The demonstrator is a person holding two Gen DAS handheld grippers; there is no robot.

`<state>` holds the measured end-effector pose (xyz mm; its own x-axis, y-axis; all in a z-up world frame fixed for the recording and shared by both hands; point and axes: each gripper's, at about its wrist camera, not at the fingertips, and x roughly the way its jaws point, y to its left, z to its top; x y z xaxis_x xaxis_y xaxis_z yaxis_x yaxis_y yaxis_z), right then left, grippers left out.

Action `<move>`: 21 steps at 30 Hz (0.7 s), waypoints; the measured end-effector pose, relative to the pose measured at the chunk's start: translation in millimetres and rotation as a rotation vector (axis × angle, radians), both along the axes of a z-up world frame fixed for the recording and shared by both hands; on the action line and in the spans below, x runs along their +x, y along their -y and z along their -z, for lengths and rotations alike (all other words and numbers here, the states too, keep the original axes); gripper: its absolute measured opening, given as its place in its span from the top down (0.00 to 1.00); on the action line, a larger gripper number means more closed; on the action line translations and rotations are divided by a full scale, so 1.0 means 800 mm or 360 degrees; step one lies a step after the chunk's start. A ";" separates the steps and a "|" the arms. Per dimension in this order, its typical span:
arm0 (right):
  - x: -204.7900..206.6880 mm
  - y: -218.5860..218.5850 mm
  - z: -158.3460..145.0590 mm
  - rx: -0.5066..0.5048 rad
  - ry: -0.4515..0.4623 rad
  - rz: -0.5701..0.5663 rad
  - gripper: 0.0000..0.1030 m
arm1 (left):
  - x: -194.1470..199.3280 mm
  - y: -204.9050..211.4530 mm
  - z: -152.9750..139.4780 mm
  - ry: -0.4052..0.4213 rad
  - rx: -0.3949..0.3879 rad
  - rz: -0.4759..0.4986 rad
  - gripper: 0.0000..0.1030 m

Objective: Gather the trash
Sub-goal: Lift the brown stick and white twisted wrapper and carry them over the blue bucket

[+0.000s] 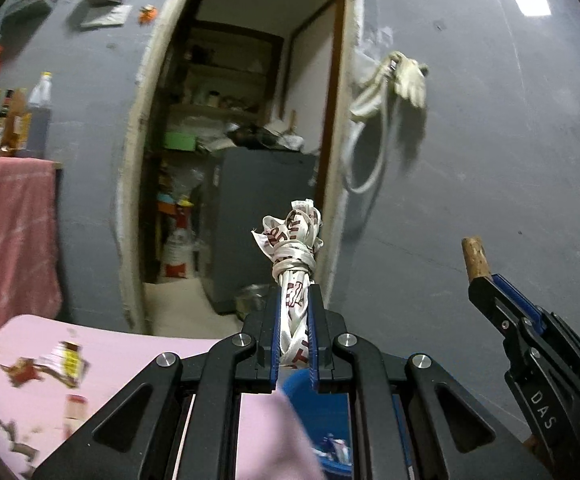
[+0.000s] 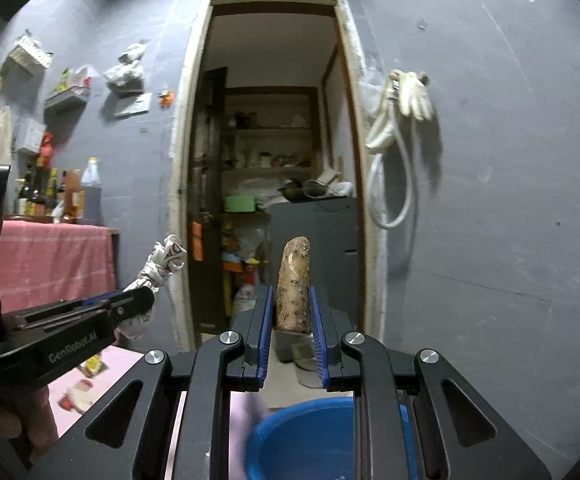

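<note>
My left gripper is shut on a knotted white plastic bag with red print, held upright in the air; it also shows in the right wrist view. My right gripper is shut on a brown, rough root-like stub, held upright; its tip shows in the left wrist view. A blue bin sits below both grippers; in the left wrist view it holds some trash. More scraps lie on the pink table surface.
An open doorway leads to a cluttered storeroom with shelves and a grey cabinet. A glove and hose hang on the grey wall. Bottles stand on a red-clothed counter at left.
</note>
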<state>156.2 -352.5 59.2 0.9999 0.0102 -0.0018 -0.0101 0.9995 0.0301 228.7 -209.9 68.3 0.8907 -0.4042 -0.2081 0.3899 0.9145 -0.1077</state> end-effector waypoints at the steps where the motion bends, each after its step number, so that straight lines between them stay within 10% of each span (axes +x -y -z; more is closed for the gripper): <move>1: 0.000 0.008 0.003 0.0010 -0.0006 0.0015 0.84 | 0.003 0.011 0.003 -0.0016 0.0008 0.0018 0.92; 21: 0.052 0.124 0.091 0.0240 -0.0467 0.0121 0.84 | 0.095 0.139 0.107 -0.0666 0.0211 0.0194 0.92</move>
<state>197.9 -451.4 -13.3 0.9550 -0.0422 -0.2936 0.0950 0.9812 0.1681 304.5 -321.3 -16.9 0.6664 -0.4467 -0.5970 0.4434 0.8811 -0.1643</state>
